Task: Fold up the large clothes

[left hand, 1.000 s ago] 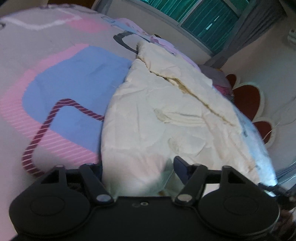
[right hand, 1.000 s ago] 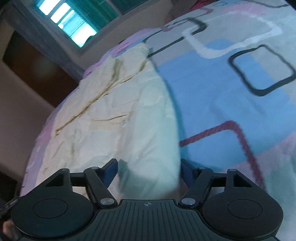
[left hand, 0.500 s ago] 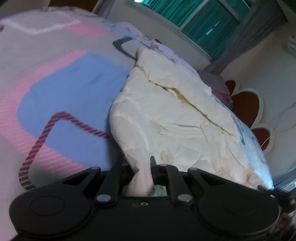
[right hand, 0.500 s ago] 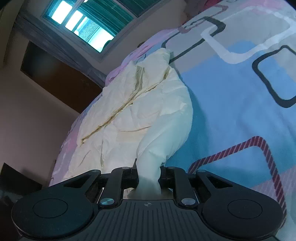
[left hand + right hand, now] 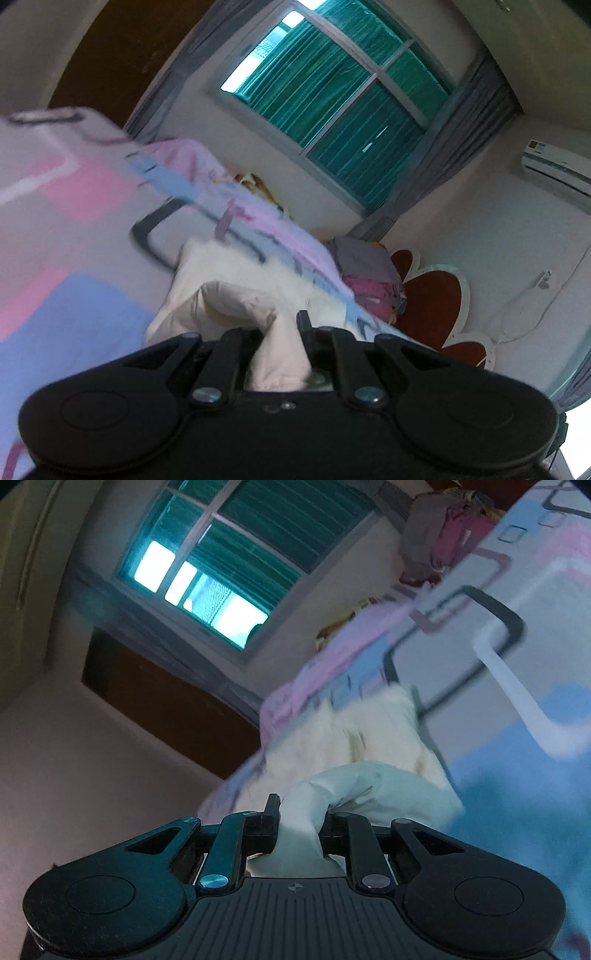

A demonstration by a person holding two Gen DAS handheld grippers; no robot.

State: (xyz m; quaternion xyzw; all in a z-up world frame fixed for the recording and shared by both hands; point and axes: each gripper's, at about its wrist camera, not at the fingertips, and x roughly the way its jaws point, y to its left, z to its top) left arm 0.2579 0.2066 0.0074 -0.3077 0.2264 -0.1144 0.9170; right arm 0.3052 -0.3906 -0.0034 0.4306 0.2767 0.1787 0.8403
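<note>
Garment [image 5: 236, 295]: cream cloth on the bed, its near edge lifted off the bedspread [image 5: 74, 206]; the rest lies bunched beyond, toward the far side of the bed.

Left wrist view
- Left gripper [image 5: 282, 332]: clamped on a bunched fold of the garment, cloth rising between the fingers in a narrow peak.
- Hold: only a thin wad shows inside the jaws; how many layers are caught cannot be told.
- Risk: the fold could slide out if the pull outruns the cloth's drag on the bedspread, dropping that corner mid-fold.
- Risk: the view is smeared, which suggests fast motion; a jerk could leave the far part rumpled rather than flat.

Right wrist view
- Right gripper [image 5: 297, 821]: closed on another gathered piece of garment [image 5: 369, 786], cloth arching out to the right of the fingers.
- Hold: the wad sits deep between the jaws and looks firm.
- Risk: if the two grippers travel unevenly, the lifted edge could twist and land crooked.
- Risk: the slack loop beside the right gripper could tuck under itself and leave a lump in the fold.
- Risk: the garment lies near the bed's far edge; a long carry could push cloth over it.
</note>
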